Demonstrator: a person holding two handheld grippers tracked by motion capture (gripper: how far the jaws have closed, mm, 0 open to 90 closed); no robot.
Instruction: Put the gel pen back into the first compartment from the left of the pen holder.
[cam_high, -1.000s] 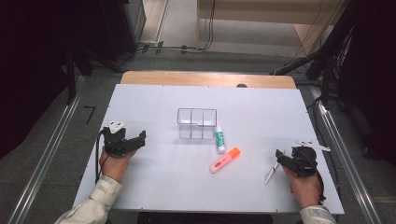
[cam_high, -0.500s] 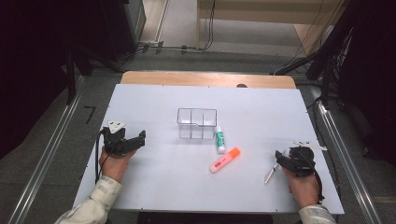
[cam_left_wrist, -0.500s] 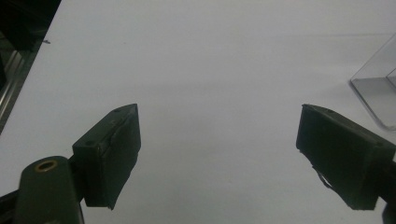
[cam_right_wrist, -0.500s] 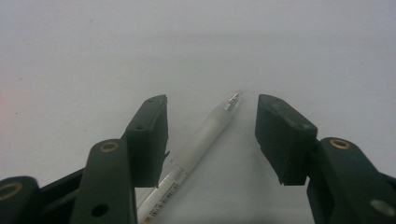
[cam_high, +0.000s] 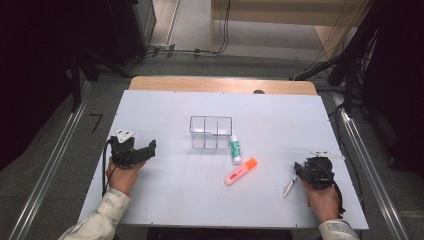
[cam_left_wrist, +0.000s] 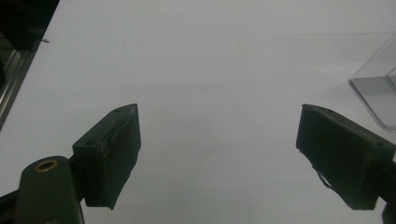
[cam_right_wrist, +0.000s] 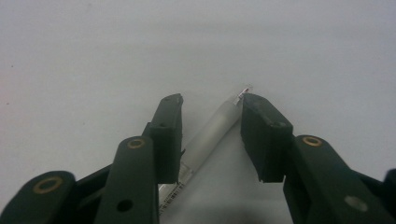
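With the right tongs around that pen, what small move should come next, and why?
Probably finish closing. The right tongs have just been closing and straddle the slim translucent pen, which lies on the white table between the jaws; gaps remain beside it, so the pads do not yet seem to press it. Lift only once it is pinched.

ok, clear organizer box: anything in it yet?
Empty. In the high view all compartments of the clear box show only table; glue stick, orange highlighter and pen lie outside.
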